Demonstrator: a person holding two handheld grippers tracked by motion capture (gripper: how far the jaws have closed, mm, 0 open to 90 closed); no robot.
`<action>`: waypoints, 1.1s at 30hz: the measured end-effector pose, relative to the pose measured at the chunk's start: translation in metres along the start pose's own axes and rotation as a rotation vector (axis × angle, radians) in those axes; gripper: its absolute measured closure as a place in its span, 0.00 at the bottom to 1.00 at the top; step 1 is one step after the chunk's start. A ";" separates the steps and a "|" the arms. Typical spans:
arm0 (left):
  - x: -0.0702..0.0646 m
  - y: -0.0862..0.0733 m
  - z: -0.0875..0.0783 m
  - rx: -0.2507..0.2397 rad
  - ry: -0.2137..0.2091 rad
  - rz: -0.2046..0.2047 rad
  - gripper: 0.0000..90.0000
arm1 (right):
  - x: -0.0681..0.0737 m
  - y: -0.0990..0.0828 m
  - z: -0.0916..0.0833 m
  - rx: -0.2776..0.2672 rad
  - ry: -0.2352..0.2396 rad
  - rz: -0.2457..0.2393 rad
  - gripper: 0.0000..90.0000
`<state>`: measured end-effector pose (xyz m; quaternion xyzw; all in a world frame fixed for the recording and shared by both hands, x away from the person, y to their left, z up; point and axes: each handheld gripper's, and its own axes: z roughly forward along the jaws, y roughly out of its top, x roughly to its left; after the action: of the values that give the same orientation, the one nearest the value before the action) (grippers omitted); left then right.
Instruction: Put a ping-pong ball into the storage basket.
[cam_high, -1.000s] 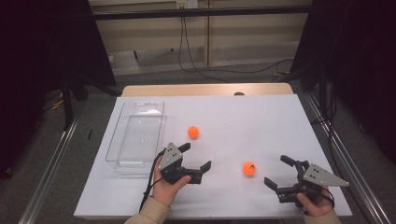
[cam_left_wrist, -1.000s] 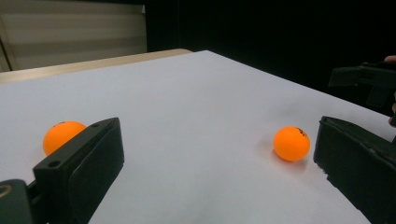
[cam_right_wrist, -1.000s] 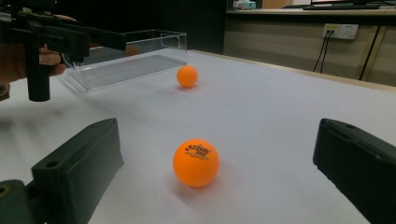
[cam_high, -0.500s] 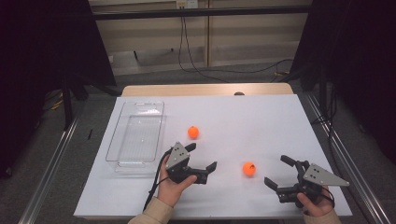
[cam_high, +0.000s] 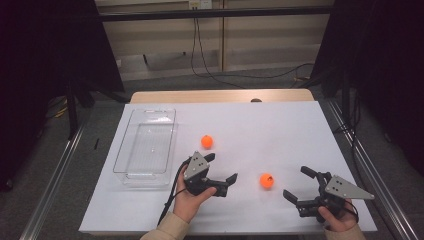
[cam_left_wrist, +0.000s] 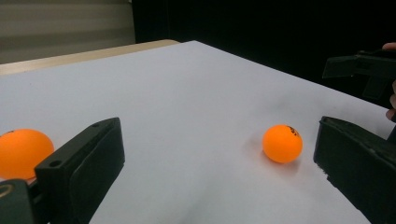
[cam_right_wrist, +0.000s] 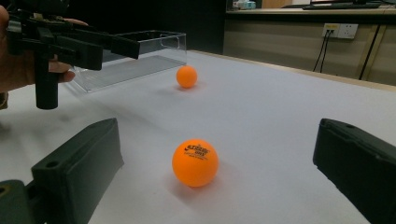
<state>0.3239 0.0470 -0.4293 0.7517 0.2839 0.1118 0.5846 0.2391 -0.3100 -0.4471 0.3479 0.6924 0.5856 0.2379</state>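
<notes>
Both sets of jaws spread, pinching nothing. Near orange ball (cam_high: 266, 181) resting lower centre of the high view, between left gripper (cam_high: 222, 176) and right gripper (cam_high: 299, 186); second ball (cam_high: 207, 141) beside clear bin (cam_high: 131, 165). Risk: nudged by one jaw, rolling off toward the table edge.

2 orange balls lie on the table: 1 near the middle (cam_high: 207, 141) and 1 nearer the front (cam_high: 266, 181). 1 clear plastic tray (cam_high: 145, 147) stands at the left.
</notes>
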 end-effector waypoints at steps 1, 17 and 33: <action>0.000 0.000 0.000 0.003 -0.001 0.001 0.02 | 0.000 0.000 0.000 0.000 0.001 0.000 0.01; -0.006 0.001 0.011 0.024 -0.018 0.013 0.02 | 0.000 0.000 0.000 -0.001 0.004 -0.002 0.01; -0.011 0.003 0.020 0.037 -0.035 0.020 0.02 | 0.000 0.000 0.000 0.000 0.006 0.001 0.01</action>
<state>0.3257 0.0240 -0.4300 0.7671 0.2681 0.0994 0.5743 0.2389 -0.3099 -0.4468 0.3463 0.6929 0.5869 0.2357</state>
